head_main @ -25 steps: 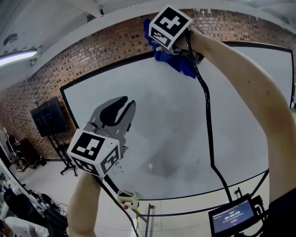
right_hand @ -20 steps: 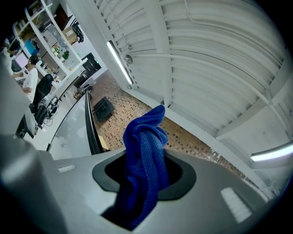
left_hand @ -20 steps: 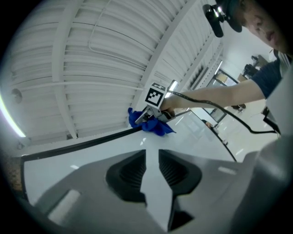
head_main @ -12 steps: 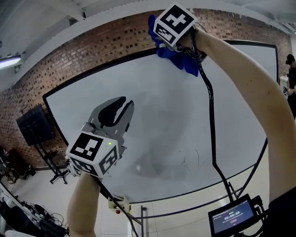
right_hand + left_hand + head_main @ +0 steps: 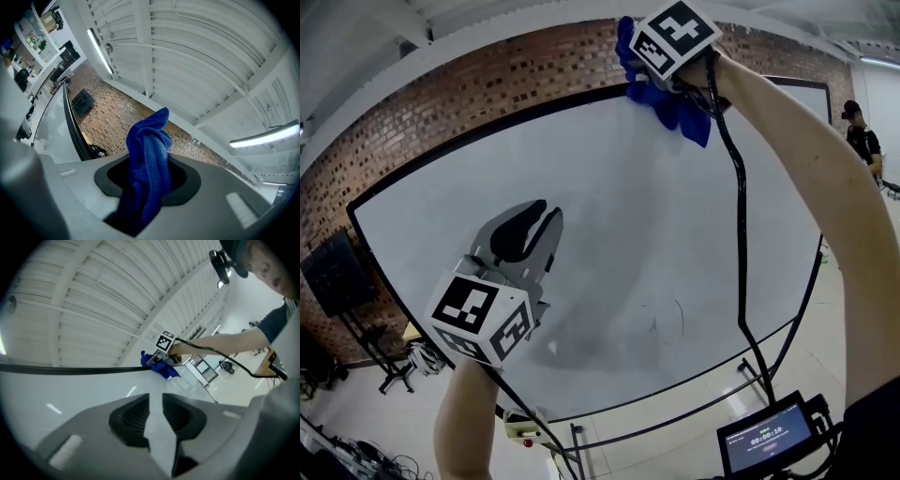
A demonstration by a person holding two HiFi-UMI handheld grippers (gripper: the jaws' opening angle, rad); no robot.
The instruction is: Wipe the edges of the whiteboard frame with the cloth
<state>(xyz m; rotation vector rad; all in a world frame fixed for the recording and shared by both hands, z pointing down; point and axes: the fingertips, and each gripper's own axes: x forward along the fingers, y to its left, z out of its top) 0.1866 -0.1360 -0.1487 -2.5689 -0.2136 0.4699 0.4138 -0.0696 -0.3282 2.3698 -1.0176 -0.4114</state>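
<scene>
A large whiteboard [image 5: 609, 216] with a thin black frame [image 5: 487, 131] stands in front of a brick wall. My right gripper [image 5: 633, 66] is raised to the frame's top edge and is shut on a bunched blue cloth [image 5: 670, 103], which lies against that edge. In the right gripper view the cloth [image 5: 150, 154] stands up from between the jaws of the gripper [image 5: 147, 176]. My left gripper [image 5: 546, 217] is held in front of the board's middle left, shut, with nothing between its jaws [image 5: 156, 411]. The left gripper view shows the cloth [image 5: 159, 367] on the frame [image 5: 70, 370].
A brick wall [image 5: 469, 94] runs behind the board. A black screen on a stand [image 5: 323, 272] is at the left, a small display [image 5: 759, 445] at the bottom right. A black cable [image 5: 741, 234] hangs from the right gripper. A person [image 5: 862, 141] stands at the far right.
The right gripper has slid to the right along the top frame edge with the cloth in it. The left gripper has drifted slightly left and down. Both grips are unchanged.
</scene>
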